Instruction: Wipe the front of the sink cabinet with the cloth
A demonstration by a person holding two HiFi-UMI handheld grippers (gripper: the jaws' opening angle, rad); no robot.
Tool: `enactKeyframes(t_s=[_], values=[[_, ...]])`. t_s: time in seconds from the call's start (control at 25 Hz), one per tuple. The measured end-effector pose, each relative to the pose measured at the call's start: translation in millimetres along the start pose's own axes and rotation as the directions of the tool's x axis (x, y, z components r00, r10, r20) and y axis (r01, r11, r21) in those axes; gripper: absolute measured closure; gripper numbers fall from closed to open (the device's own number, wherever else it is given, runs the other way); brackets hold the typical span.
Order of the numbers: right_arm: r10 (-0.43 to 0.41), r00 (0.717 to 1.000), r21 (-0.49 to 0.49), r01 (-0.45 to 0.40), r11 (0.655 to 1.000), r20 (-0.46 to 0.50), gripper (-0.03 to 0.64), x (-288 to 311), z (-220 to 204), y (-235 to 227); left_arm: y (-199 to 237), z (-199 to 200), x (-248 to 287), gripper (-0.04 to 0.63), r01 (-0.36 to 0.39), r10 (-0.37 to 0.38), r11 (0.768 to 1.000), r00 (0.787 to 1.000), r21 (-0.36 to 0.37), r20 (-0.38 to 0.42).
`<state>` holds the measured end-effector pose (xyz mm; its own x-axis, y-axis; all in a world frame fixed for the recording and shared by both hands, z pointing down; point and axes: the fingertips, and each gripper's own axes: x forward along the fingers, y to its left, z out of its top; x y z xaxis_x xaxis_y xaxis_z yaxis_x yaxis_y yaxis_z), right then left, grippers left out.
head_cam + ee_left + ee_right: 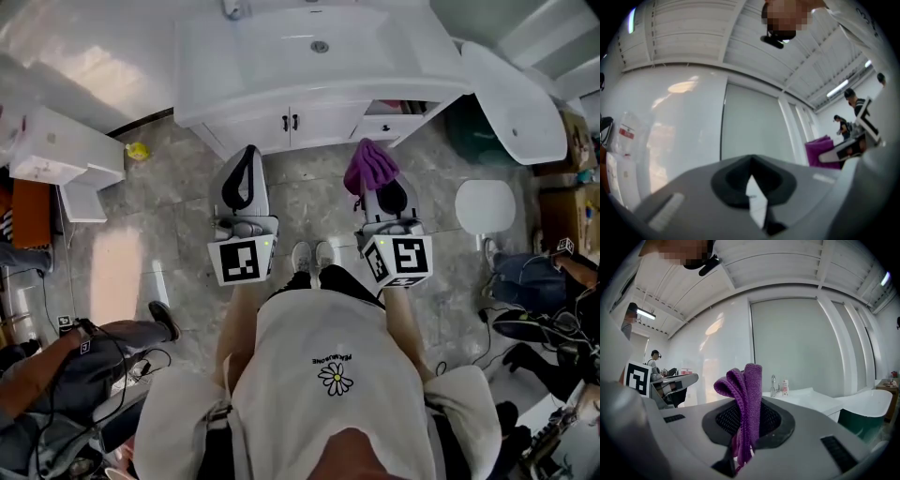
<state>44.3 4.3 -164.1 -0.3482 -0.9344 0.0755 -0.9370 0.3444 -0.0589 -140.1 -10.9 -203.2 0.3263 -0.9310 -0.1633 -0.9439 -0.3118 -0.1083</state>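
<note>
- While I stand facing the sink cabinet (309, 94), my right claw (747, 414) is squeezed tight on the purple cloth (746, 385).
- The cloth sticks up out of that claw in a folded bunch, so I have a good hold on it.
- My left claw (751, 161) is closed with its tips together, and there is nothing in it.
- The cloth is near the front of the cabinet, over toward its right side.
- It is not touching the doors (323, 120). I can see a strip of floor (309, 192) between the cabinet and both my claws.
- My left claw is in front of the cabinet's left side, and it is not touching the cabinet either.
- I think the wiping part is not happening right now, because the cloth is up in the air.
- The cabinet front looks white and clean, but I cannot tell if any of it is wiped already.
- What is left, I think, is to bring the cloth to the doors, press it flat, and rub across the whole front.
</note>
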Motion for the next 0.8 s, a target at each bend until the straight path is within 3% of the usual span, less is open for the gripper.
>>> enactKeyframes(t_s=[0.16, 0.32, 0.52, 0.8], values=[[0.020, 1.000, -0.009, -0.020, 1.000, 0.022, 0.566, 18, 8, -3, 6, 4, 15, 0.591, -0.023, 0.023, 1.000, 0.999, -0.013, 0.022], [0.038, 0.997, -0.036, -0.036, 0.999, 0.063, 0.566, 28, 23, -6, 11, 5, 21, 0.591, -0.040, 0.039, 0.998, 0.999, 0.038, 0.024], [0.054, 0.996, -0.041, -0.051, 0.998, 0.077, 0.566, 29, 29, -13, 10, 12, 26, 0.591, -0.069, 0.068, 0.996, 0.997, 0.049, 0.032], [0.067, 0.993, -0.019, -0.066, 0.998, 0.094, 0.566, 32, 29, -21, 5, 15, 30, 0.591, -0.117, 0.116, 0.993, 0.993, 0.032, 0.024]])
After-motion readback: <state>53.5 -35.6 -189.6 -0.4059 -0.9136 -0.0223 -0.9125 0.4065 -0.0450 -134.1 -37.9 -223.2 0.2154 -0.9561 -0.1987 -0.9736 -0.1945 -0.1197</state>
